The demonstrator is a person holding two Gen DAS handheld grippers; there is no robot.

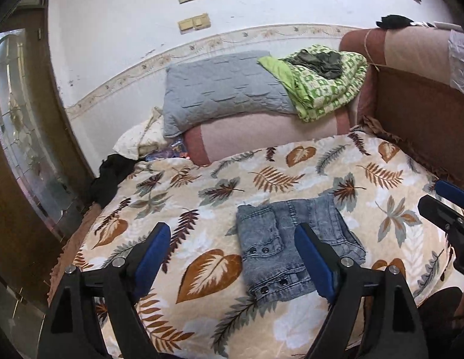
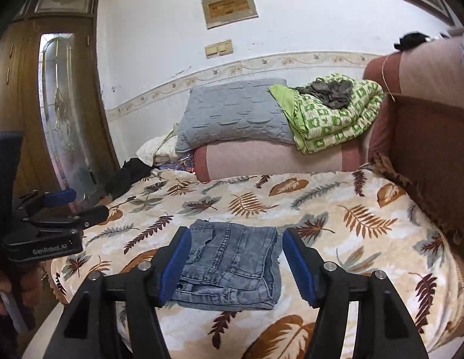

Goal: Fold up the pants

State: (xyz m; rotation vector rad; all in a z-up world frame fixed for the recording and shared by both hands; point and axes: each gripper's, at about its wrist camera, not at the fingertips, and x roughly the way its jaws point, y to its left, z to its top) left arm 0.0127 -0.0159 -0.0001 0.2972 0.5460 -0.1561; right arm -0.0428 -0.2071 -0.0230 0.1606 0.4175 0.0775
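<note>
Left tool: mine, low in the frame of its own camera, blue pads spread wide with nothing between them; it hangs above the bed, its right pad over the left part of the pants. From the right camera it shows at the left edge, also spread.
Right tool: mine, bottom centre of its view, jaws wide and empty, framing the pants from above. In the left camera only its tip shows at the right edge.
Bed cover: cream blanket with brown, grey and maroon leaves, filling the lower half of both views.
Headboard: brown and pink, upper right.
Door: wooden with a glass panel, left side.
Grey pillow: centre top, on a pink bolster.
Green quilt: folded, just right of the pillow and lapping over it, a dark garment on top.
Pants: grey-blue denim, folded into a compact block, lying flat on the cover at lower centre; snap buttons show along the near edge. Right view: same spot, centre bottom.
</note>
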